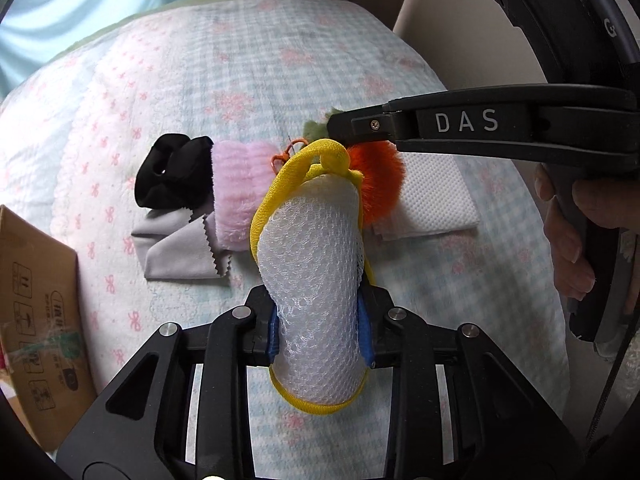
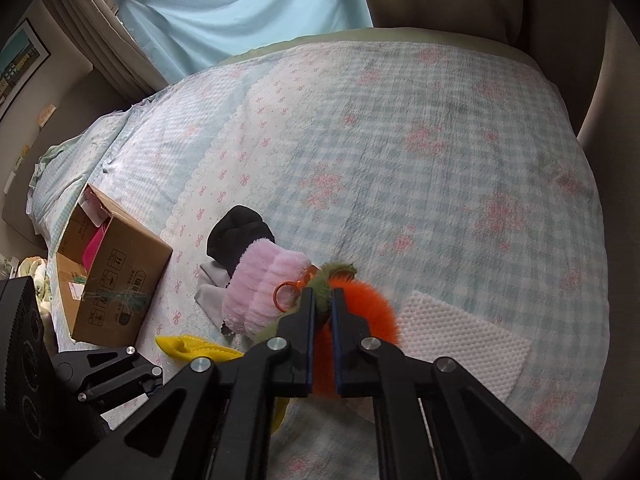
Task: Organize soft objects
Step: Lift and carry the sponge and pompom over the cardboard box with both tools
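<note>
Left gripper [image 1: 320,320] clamps a white mesh sponge [image 1: 316,264] with yellow loop; right gripper [image 2: 323,320] pinches the orange pom-pom [image 2: 360,300], pink fuzzy band [image 2: 264,284] at its ten o'clock.

The right gripper [image 2: 323,312] is closed on the orange pompom [image 2: 368,304]. A pink fluffy band [image 2: 264,288] lies at 9 o'clock of it, a white tissue [image 2: 464,332] at 3 o'clock, on the bed [image 2: 400,140].

White mesh sponge [image 1: 316,264] with yellow elastic band [image 1: 280,184]; fluffy orange pompom [image 2: 360,304]; pink plush cloth [image 1: 236,192]; matt grey microfibre cloth [image 1: 180,252]; embossed paper towel [image 2: 460,336]; crinkled cotton bedspread [image 2: 400,140]; cardboard box [image 2: 120,280].
</note>
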Available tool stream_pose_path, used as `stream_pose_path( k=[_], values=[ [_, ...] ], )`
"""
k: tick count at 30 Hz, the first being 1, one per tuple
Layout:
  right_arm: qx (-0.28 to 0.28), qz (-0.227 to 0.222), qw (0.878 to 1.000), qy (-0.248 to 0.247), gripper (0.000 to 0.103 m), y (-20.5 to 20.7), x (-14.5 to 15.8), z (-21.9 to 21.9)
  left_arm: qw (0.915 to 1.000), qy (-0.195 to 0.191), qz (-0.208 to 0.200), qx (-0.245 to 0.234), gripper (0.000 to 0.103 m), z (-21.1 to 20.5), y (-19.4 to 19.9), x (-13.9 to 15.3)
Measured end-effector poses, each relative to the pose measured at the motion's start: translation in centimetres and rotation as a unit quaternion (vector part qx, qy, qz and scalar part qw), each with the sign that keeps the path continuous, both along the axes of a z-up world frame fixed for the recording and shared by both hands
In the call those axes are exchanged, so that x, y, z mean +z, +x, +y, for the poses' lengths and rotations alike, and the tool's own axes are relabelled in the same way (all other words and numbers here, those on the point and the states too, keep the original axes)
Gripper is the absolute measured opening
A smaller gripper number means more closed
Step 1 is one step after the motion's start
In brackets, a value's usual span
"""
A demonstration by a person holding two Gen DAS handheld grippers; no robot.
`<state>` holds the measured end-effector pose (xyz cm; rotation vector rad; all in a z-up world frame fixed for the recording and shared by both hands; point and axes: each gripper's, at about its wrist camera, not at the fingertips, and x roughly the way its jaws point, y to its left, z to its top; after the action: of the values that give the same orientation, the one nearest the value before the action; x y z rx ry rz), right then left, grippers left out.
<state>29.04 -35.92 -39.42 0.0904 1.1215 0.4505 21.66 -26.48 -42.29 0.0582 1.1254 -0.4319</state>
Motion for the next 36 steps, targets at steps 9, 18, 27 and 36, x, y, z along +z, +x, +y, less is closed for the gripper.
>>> stream_pose_path(
  k=[9,18,27,36],
  values=[
    [-0.033,-0.022,0.999,0.0,0.004,-1.8,2.9,0.2,0.9996,-0.014,-0.015,0.022,0.026,2.7,-1.3,3.2],
    [-0.056,-0.047,0.995,-0.07,0.04,-3.2,2.0,1.7,0.9981,-0.023,-0.025,0.051,0.026,6.1,-2.3,4.6],
    [-0.093,-0.049,0.989,-0.109,0.083,-2.2,-1.6,1.8,0.9975,-0.028,-0.024,0.061,0.026,8.5,-2.4,4.3],
    [-0.083,-0.041,0.991,-0.101,0.044,-0.5,-4.8,2.5,0.9973,-0.03,-0.021,0.063,0.026,9.5,-1.5,3.6]
  ],
)
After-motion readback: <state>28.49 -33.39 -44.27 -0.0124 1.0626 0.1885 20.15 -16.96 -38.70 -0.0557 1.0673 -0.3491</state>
